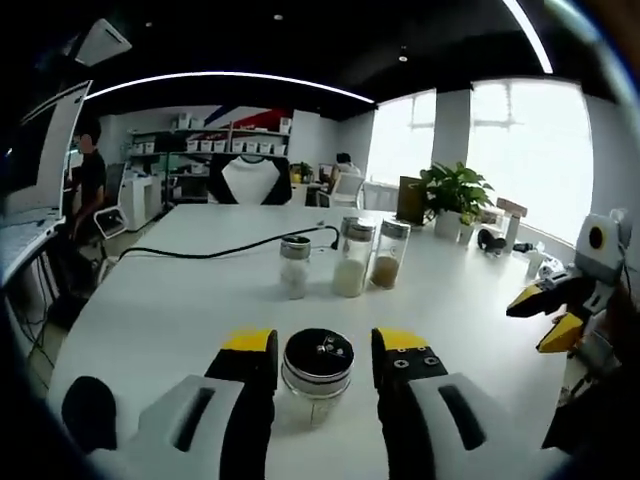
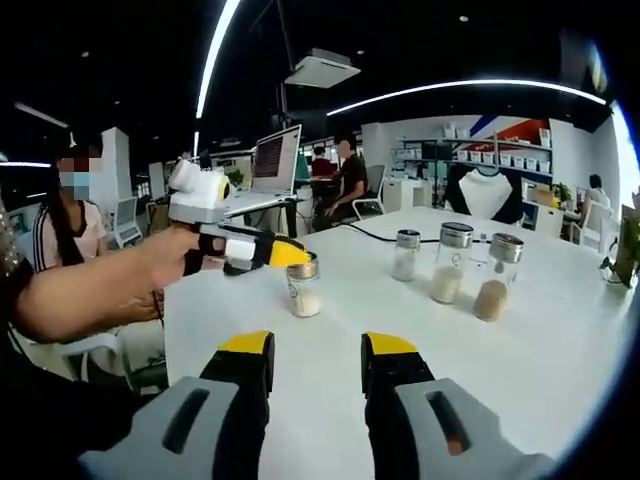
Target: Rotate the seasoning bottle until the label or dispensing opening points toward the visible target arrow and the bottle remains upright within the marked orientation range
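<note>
Seasoning bottle [image 1: 317, 375] stands upright on the white table [image 1: 180, 300], and we have the left gripper [image 1: 324, 362] around it, jaws spread a little wider than its dark lid, whether they touch the glass we cannot tell. In the right gripper view we see that gripper's yellow tips at the lid. Our right gripper [image 2: 317, 360] hangs parted, holding nothing. Three more bottles [image 1: 352, 259] stand farther off.
</note>
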`<action>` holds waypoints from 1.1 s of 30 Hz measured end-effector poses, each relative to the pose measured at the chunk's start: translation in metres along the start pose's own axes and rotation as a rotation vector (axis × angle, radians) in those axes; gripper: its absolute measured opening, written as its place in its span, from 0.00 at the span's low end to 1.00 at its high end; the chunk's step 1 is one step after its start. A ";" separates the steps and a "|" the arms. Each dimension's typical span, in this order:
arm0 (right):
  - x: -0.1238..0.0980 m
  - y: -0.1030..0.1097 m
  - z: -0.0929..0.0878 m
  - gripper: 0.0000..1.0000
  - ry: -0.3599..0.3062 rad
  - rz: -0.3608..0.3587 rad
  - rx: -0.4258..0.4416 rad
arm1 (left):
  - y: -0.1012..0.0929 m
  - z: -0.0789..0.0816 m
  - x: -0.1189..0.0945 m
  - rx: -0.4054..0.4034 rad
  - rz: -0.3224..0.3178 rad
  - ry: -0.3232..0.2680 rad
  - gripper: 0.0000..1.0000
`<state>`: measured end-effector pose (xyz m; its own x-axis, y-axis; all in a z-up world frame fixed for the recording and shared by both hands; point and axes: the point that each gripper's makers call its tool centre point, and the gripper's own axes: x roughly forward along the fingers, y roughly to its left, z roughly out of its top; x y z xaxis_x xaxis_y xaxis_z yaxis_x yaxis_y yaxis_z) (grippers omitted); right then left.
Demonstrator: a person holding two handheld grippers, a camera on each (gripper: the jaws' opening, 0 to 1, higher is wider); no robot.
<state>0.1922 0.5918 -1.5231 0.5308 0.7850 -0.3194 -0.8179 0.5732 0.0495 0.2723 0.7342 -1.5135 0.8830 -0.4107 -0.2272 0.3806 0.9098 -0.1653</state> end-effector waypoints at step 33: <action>0.098 -0.088 0.010 0.32 -0.089 -0.229 0.013 | -0.064 0.009 -0.061 -0.021 -0.004 -0.072 0.56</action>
<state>0.3183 0.6212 -1.5499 0.7197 0.6517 -0.2394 -0.6717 0.7408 -0.0026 0.1967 0.7012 -1.4802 0.8992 -0.4083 -0.1574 0.3791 0.9065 -0.1859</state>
